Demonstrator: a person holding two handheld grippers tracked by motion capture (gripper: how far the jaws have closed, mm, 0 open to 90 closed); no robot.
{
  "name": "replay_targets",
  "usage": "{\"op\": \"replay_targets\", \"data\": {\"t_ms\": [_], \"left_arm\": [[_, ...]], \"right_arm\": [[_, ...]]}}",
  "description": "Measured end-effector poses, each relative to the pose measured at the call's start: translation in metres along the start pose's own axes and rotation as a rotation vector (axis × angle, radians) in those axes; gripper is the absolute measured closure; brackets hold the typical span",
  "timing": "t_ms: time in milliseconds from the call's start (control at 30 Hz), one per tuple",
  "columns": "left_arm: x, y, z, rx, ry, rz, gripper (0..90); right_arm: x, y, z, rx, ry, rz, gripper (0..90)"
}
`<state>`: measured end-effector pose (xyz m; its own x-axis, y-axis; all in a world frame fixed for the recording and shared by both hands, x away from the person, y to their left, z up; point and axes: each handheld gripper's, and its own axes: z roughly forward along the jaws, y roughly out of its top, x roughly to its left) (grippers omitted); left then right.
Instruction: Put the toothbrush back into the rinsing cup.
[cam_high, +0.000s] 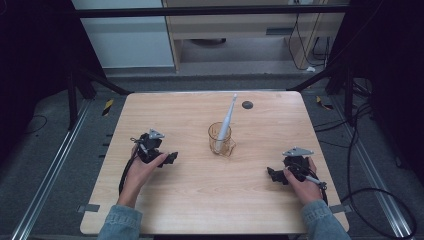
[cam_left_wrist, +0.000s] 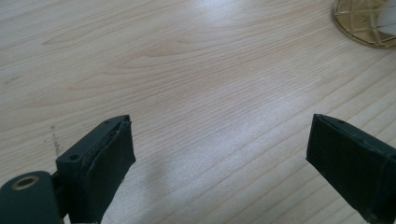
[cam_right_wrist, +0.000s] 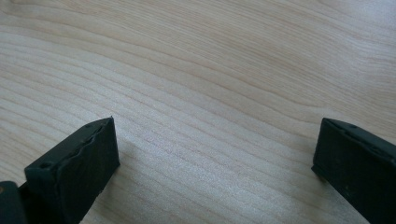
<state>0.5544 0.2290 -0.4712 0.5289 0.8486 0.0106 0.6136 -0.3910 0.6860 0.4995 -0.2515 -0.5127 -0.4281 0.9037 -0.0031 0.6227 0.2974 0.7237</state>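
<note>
Tools gaping, white toothbrush leaning in amber glass

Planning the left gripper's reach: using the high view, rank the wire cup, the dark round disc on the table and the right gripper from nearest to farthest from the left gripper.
From the left gripper:
1. Wire cup, mid-table, holding a white toothbrush.
2. Dark round disc, near the table's far edge.
3. Right gripper, at the table's right side.

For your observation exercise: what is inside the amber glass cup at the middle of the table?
A white electric toothbrush stands slanted in the amber glass cup, its head sticking out above the rim. Through the tinted wall, whether anything else lies at the bottom cannot be made out.
</note>
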Motion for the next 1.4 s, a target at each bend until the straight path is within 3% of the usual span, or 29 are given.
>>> {"op": "replay_targets", "data": {"t_ms": [300,500,1400], "left_arm": [[0.008,-0.007,0.005,0.021,0.016,-0.026,7.0],[0.012,-0.009,0.007,0.034,0.033,-0.02,6.9],[0.019,-0.019,0.02,0.057,0.037,-0.032,5.6]], "right_arm": [[0.0,0.0,0.0,0.0,0.0,0.0,0.3],[0.0,0.0,0.0,0.0,0.0,0.0,0.3],[0.0,0.0,0.0,0.0,0.0,0.0,0.4]]}}
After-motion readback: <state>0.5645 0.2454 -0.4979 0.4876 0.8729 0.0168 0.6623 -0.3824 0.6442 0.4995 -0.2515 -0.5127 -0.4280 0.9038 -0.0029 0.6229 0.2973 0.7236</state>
